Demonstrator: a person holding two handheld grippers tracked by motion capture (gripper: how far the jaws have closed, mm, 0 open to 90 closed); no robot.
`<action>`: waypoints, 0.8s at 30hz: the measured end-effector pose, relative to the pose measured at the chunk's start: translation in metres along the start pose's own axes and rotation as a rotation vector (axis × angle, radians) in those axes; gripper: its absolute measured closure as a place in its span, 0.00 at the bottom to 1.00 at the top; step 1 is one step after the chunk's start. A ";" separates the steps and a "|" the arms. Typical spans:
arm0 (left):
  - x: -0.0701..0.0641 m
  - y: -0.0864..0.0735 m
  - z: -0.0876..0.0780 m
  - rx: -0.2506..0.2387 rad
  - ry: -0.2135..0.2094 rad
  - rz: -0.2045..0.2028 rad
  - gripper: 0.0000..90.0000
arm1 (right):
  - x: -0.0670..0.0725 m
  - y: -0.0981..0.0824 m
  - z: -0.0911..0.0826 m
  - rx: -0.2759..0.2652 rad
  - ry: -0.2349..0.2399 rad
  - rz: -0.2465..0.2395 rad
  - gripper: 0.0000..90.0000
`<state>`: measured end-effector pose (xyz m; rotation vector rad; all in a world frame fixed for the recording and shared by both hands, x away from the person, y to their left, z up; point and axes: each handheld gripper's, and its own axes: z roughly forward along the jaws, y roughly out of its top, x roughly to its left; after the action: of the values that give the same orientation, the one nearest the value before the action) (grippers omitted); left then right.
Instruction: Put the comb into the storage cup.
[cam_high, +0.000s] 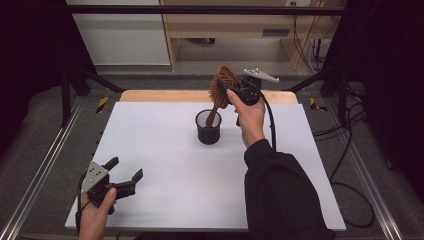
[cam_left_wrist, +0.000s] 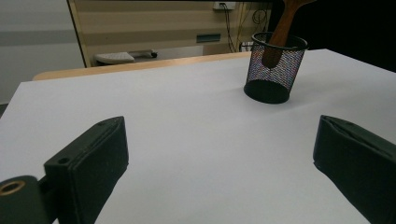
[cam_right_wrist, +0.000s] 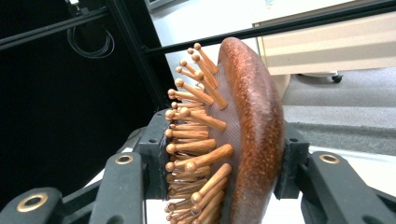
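Here the right gripper (cam_high: 231, 90) clamps the hairbrush (cam_high: 221, 85).

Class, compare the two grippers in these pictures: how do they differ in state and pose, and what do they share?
The right gripper is shut on the wooden hairbrush; the left gripper is open and holds nothing. The right gripper is raised above the black mesh cup, lowering the brush handle into it; the left gripper sits low at the near left of the white table. Both are hand-held, with black fingers.

One wooden hairbrush (cam_high: 221, 85), one mesh cup (cam_high: 208, 129), two tongs.
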<state>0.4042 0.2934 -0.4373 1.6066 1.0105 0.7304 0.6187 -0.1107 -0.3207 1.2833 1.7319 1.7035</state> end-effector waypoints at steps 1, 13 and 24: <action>0.000 0.000 0.000 0.000 -0.001 0.001 0.04 | 0.000 -0.002 0.001 0.006 0.000 0.000 0.56; 0.000 0.000 0.000 0.004 -0.003 0.002 0.04 | 0.000 -0.014 0.004 0.027 0.007 0.004 0.56; 0.000 0.000 0.000 0.002 -0.003 0.001 0.04 | 0.005 -0.026 0.010 0.047 0.018 -0.002 0.55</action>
<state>0.4044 0.2934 -0.4375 1.6096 1.0083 0.7283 0.6157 -0.0975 -0.3450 1.2890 1.7929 1.6880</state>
